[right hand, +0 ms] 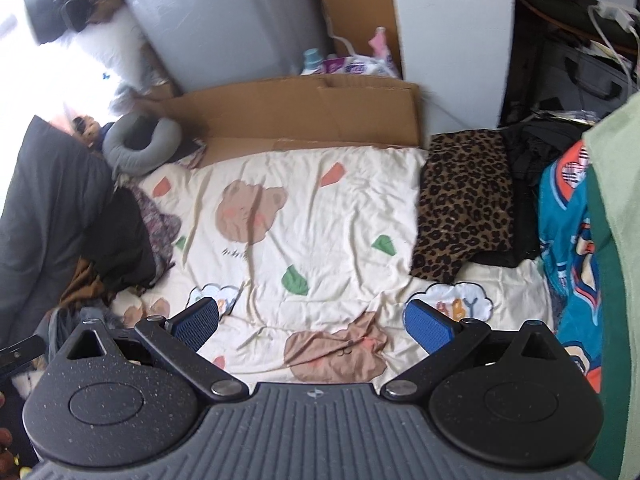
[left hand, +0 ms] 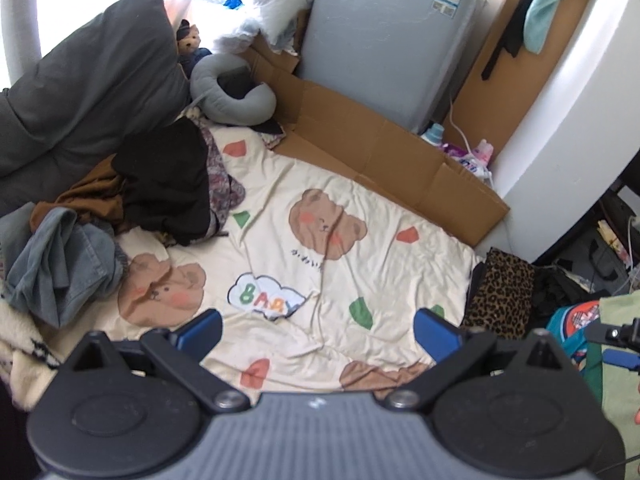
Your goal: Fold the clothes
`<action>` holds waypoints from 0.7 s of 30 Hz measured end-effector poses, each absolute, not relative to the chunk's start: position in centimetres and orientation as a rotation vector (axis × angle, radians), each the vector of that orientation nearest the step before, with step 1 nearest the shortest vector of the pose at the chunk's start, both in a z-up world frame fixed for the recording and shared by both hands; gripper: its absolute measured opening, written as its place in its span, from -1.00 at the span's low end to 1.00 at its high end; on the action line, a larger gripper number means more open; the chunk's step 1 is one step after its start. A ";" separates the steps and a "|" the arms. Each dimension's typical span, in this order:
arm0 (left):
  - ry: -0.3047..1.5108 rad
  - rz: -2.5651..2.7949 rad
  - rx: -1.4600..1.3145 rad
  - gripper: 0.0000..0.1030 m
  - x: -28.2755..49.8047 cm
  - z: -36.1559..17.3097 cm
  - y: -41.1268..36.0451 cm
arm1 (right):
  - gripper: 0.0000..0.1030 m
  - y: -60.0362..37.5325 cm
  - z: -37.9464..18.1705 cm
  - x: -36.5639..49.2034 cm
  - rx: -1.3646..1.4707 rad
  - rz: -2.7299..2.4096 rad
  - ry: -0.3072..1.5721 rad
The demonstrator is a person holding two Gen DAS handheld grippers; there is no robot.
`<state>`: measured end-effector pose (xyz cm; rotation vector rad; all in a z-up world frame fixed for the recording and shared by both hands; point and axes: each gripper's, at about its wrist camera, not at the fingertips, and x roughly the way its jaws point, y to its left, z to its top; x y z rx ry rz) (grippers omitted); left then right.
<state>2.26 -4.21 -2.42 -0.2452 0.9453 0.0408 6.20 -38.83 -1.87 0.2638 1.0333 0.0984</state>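
Left wrist view: "BABY" cloud (left hand: pixel 266 295) on bear-print blanket (left hand: pixel 360 240) (both grippers' jaws spread, empty).

Ahead of you a cream bedspread printed with brown bear faces (left hand: pixel 360 248) covers the bed. A flattened brown cardboard sheet (left hand: pixel 360 136) lies along its far edge, and behind that stands a tall grey appliance wrapped in plastic film (left hand: pixel 384 40). A grey U-shaped neck pillow (left hand: pixel 236 96) rests at the far left corner, beside a large dark grey pillow (left hand: pixel 96 80). Small detergent bottles (right hand: pixel 344 64) stand behind the cardboard, next to the white wall (right hand: pixel 448 40).
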 end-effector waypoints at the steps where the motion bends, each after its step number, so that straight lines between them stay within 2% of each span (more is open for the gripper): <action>1: 0.948 0.045 -0.237 0.99 2.0 -2.7 -4.5 | 0.99 -38.5 -2.0 6.0 0.253 0.106 1.038; 21: 0.959 0.125 -0.127 0.99 0.2 -5.1 -7.5 | 0.98 -35.9 -3.1 2.1 0.146 0.200 1.044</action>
